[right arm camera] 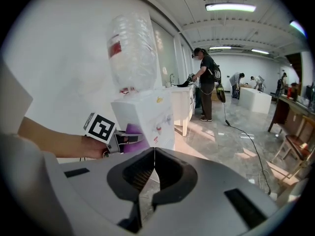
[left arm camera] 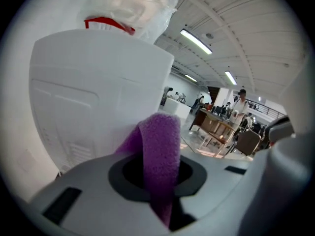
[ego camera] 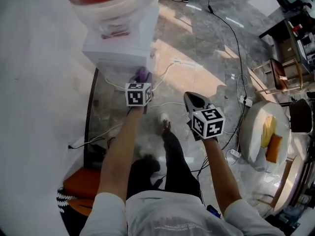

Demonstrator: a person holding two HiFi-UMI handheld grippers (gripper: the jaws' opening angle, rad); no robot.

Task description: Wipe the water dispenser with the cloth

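Two claws | left claw (left arm camera: 160,188) clamped on purple cloth (left arm camera: 160,149) at water dispenser (left arm camera: 93,92) | right claw (right arm camera: 153,156) closed, empty

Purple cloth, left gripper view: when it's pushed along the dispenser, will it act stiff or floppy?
Probably floppy: the purple cloth folds over itself above the left gripper, which is shut on it. Its fuzzy surface suggests it is light and should drag, not slip, on the smooth white water dispenser.

The left gripper (left arm camera: 158,200) pinches a purple cloth (left arm camera: 160,156), whose free end rises against the white water dispenser (left arm camera: 93,97). The dispenser's bottle (left arm camera: 130,6) sits on top.
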